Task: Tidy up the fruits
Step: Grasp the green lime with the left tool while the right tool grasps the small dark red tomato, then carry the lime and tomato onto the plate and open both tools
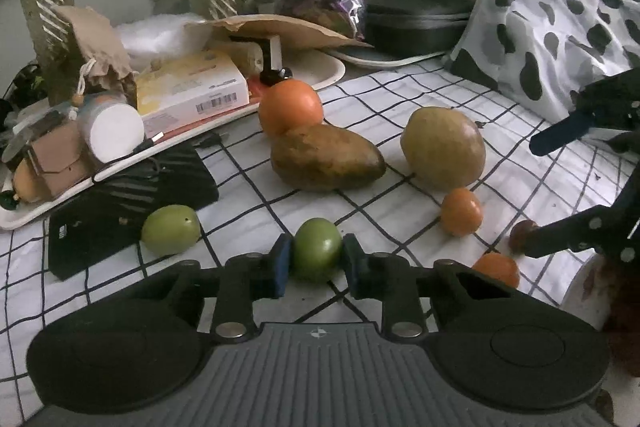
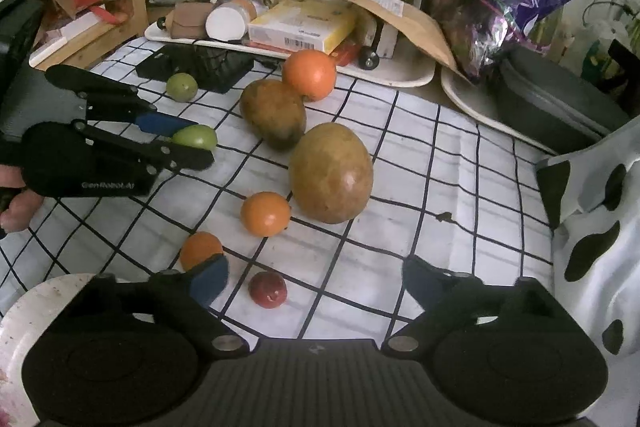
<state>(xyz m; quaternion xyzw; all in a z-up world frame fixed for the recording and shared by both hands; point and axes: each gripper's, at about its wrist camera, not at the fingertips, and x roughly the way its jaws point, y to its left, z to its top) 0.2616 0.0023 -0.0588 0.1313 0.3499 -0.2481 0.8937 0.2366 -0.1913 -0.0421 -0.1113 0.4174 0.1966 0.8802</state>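
Observation:
My left gripper (image 1: pixel 316 257) is shut on a green fruit (image 1: pixel 317 249); it also shows in the right wrist view (image 2: pixel 195 136) held low over the checked cloth. A second green fruit (image 1: pixel 171 229) lies to its left. Two mangoes (image 1: pixel 326 157) (image 1: pixel 443 147), a large orange (image 1: pixel 291 105) and two small oranges (image 1: pixel 461 211) (image 1: pixel 497 267) lie on the cloth. My right gripper (image 2: pixel 316 281) is open, with a small red fruit (image 2: pixel 267 289) between its fingers, closer to the left one.
A white plate (image 2: pixel 16 311) sits at the near left under my right gripper. A cluttered white tray (image 1: pixel 332 75) with boxes stands behind. A black box (image 1: pixel 120 203) lies left. A cow-print cloth (image 1: pixel 560 7) is on the right.

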